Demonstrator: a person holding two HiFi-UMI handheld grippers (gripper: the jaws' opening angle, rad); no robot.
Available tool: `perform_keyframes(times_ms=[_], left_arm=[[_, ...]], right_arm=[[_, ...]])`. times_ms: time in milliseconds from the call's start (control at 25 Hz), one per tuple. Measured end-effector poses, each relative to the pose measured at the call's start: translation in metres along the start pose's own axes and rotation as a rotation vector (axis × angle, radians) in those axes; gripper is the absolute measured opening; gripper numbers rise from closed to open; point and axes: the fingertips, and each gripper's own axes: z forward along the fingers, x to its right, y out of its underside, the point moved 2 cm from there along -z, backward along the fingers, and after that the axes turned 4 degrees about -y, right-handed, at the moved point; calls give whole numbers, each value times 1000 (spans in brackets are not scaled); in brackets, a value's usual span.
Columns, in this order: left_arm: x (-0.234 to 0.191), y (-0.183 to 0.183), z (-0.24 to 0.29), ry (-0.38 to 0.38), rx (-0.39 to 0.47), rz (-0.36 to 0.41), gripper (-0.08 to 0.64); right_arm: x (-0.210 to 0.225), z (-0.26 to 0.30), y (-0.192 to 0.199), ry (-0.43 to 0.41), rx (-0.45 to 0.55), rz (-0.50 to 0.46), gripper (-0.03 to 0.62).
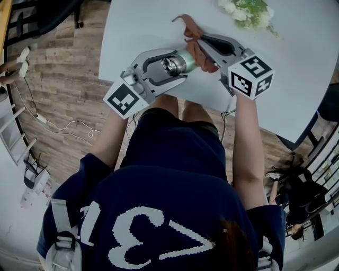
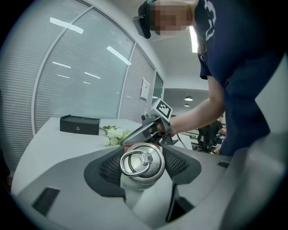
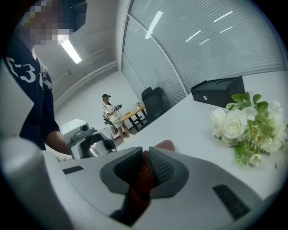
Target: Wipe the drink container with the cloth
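Observation:
A steel drink bottle (image 1: 176,63) with a ring-handled lid (image 2: 140,161) is held off the white table (image 1: 296,79), its lid end toward the left gripper's camera. My left gripper (image 1: 170,66) is shut on the bottle's body, one pad (image 2: 111,167) on each side. A reddish-brown cloth (image 1: 197,46) is pinched between the pads of my right gripper (image 3: 145,167), which is shut on it. The cloth (image 3: 144,177) hangs against the far end of the bottle, just right of it in the head view. The right gripper (image 2: 152,128) shows behind the bottle in the left gripper view.
A bunch of white flowers (image 1: 248,10) lies at the table's far side, right of the grippers (image 3: 245,130). A black box (image 2: 80,124) stands further back on the table. The table's near edge runs by the person's legs. Chairs and people are off the table at the right.

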Motion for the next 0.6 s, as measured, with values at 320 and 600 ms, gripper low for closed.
perform_keyframes(times_ms=[320, 600], left_arm=[[-6, 0, 0, -14, 3, -51, 268], [-6, 1, 4, -98, -32, -143, 268]], right_arm=[[-85, 11, -53, -240, 108, -92, 60], [-76, 9, -42, -193, 75, -103, 60]])
